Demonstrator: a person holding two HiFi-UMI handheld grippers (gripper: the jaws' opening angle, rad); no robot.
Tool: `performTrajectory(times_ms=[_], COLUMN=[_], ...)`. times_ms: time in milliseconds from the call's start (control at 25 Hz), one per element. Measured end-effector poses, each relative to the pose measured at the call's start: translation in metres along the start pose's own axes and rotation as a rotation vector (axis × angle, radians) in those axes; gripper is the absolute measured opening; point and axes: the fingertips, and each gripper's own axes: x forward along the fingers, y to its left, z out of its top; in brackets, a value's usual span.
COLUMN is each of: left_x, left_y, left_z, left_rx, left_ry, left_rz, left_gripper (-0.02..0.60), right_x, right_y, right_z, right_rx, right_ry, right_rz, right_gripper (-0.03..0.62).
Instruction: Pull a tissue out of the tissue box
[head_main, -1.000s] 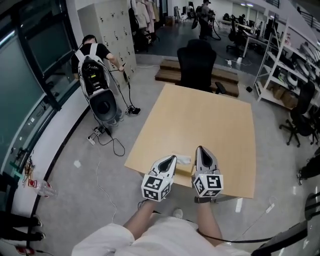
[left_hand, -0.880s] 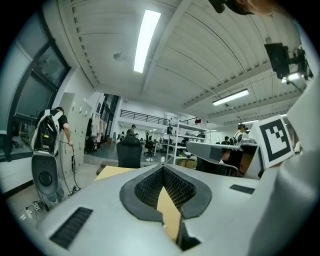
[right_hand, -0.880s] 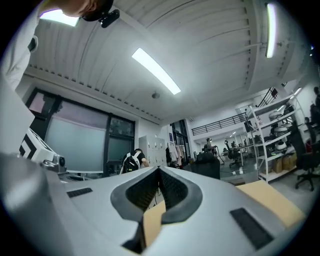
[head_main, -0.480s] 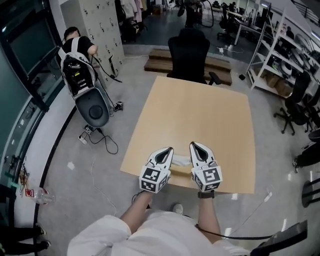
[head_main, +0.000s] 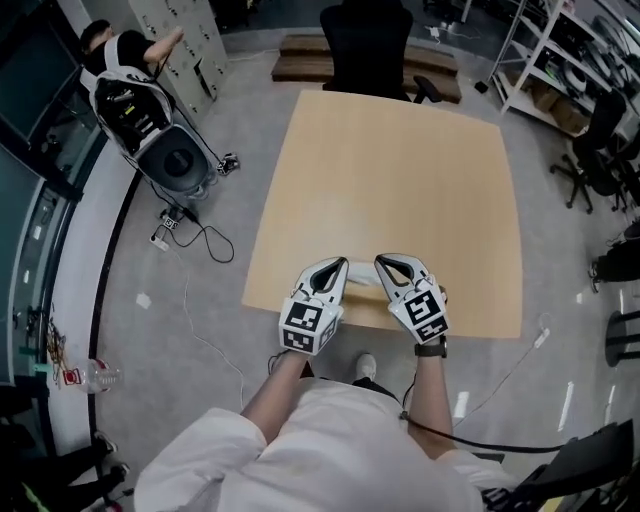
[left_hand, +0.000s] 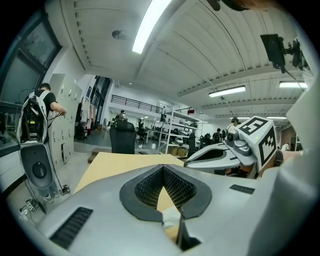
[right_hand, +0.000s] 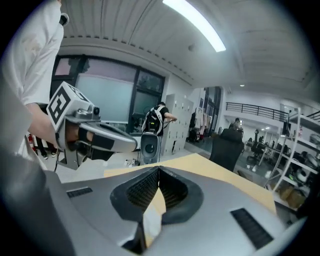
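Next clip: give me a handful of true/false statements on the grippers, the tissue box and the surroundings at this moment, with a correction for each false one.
1. The left gripper and the right gripper are both over the near edge of the table. True.
2. The right gripper's jaws stand wide apart. False: its jaws are together, with nothing gripped.
3. A black office chair stands at the far side of the table. True.
4. The tissue box sits at the table's far corner. False: it lies by the near edge, between the two grippers.
5. The left gripper has a tissue clamped in its jaws. False: its jaws meet at the tips on nothing.
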Motion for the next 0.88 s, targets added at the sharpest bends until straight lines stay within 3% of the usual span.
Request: performTrajectory(times_ms=[280, 560, 720, 880], left_x=[0.017, 0.030, 0.027, 0.027], left_y=[0.002, -0.003, -0.001, 0.004], left_z=[-0.027, -0.055, -0.068, -0.078], left_rx=[-0.019, -0.021, -0.035, -0.040], left_ry=[0.061, 0.119, 0.150, 0.173], left_rz=[-0.048, -0.083, -0.095, -0.095], left_gripper=[0.000, 0.000, 0.000, 0.000], right_x=[0.038, 0.055, 0.069, 0.084], right_y=[0.017, 0.019, 0.022, 0.027], right_z=[-0.071, -0.117, -0.139, -0.161], right_rx=[0.007, 0.001, 0.061, 0.120], right_ry=[0.183, 0.291, 0.332, 0.376], right_rz=[0.041, -0.013, -0.055, -0.083], right_gripper=[0.003, 0.006, 0.157, 0.263])
